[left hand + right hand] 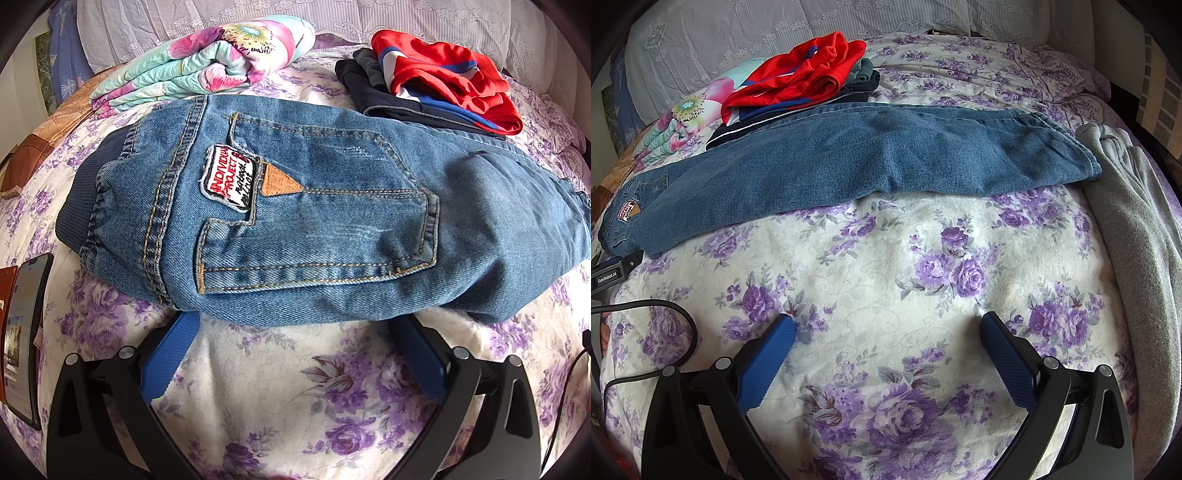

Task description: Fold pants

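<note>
Pants (849,158) lie across the bed (886,266), clothes pile (812,81) behind them.

The pants (332,221) are blue denim, a coarse matt twill with tan topstitching, a ribbed knit waistband (79,206), an embroidered cloth patch (229,177) and a small tan leather-look tab (279,182). The bed (886,266) is covered in soft, matt printed cotton with purple roses. The left gripper (295,321) and right gripper (886,321) have fingers (768,362) faced in blue, finely knurled rubbery pads on matt black plastic arms with small metal pins. Near the bed's far edge, the red garment (450,81) looks slick and slightly shiny; the quilt (207,62) is puckered cotton. A grey fleece (1137,229) along the right edge is nubby. The phone (22,332) screen is glossy
</note>
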